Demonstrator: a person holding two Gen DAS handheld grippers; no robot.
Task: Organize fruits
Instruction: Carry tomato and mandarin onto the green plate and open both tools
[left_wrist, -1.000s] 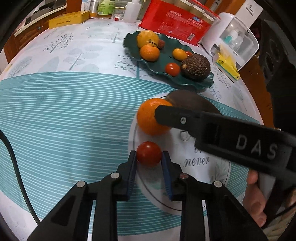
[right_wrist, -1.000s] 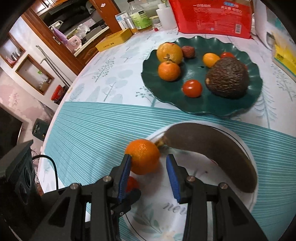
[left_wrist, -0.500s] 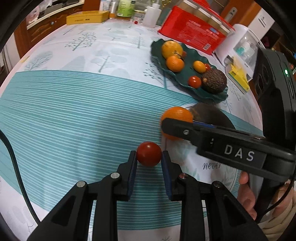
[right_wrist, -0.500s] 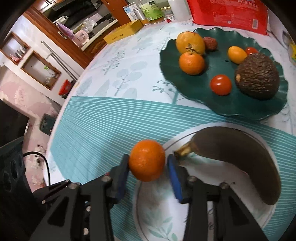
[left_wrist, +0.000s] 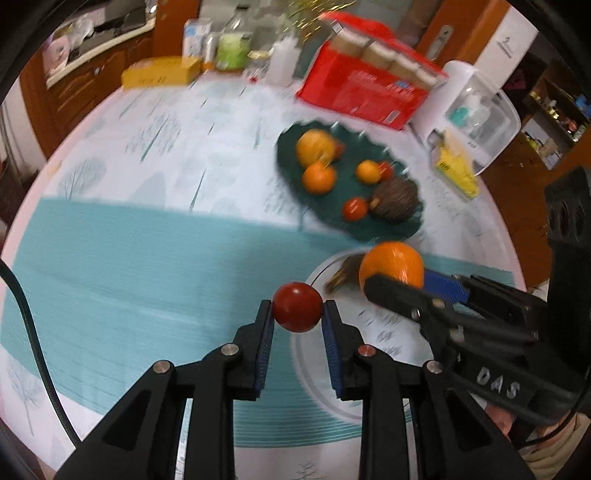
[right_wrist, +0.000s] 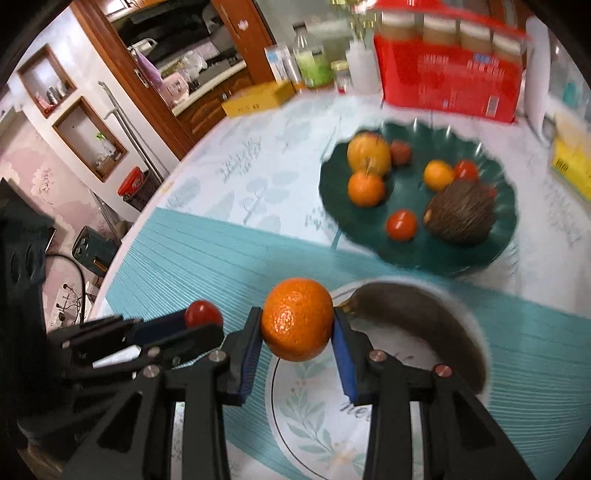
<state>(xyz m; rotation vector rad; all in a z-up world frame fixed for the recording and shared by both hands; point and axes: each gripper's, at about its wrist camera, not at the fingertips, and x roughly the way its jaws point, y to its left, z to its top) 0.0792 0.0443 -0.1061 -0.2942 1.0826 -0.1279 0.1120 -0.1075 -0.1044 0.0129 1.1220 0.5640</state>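
Left gripper (left_wrist: 297, 323) was clamped on tomato (left_wrist: 297, 307), right gripper (right_wrist: 297, 341) on orange (right_wrist: 297, 319), both near frame centre. Risk: round fruit could slip from fingers en route to green plate (right_wrist: 498, 236), w/ grippers close enough to bump.

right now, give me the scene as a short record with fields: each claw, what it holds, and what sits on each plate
left claw: shut on small red tomato, held off the table
right claw: shut on orange
white plate: dark overripe banana
green plate: avocado, tomatoes and orange and yellow fruit
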